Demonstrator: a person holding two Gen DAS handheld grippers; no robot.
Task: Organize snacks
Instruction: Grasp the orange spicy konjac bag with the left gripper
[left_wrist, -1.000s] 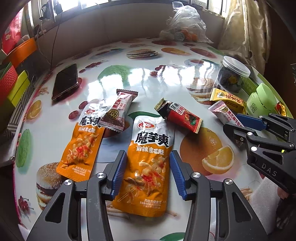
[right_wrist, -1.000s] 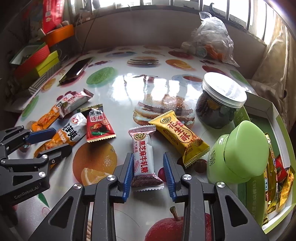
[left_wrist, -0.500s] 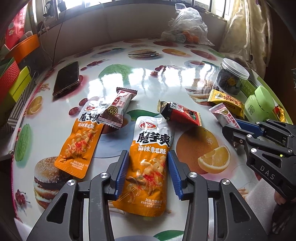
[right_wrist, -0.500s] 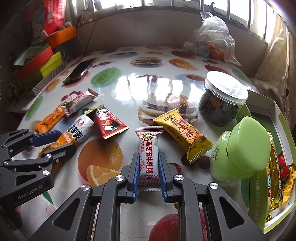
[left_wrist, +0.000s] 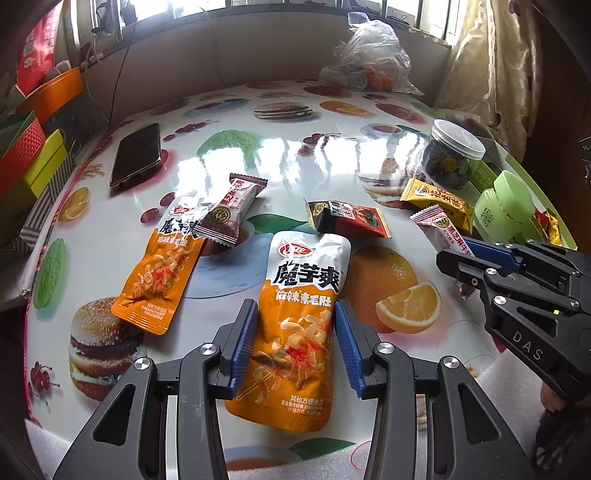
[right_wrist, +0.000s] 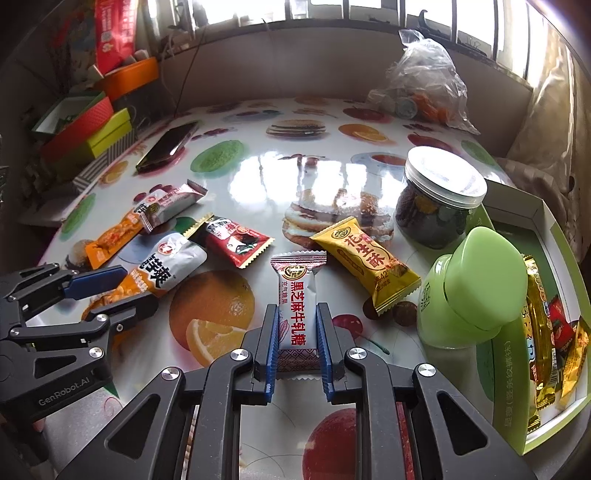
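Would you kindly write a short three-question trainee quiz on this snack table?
1. True or false: the right gripper has its jaws closed on the white sesame candy.
2. What lies between the left gripper's jaws?
3. What stands nearest the clear jar: A phone, B green jar, C plastic bag?

Key: 1 true. 2 the orange konjac pouch, lying on the table, with both pads against its edges. 3 B.
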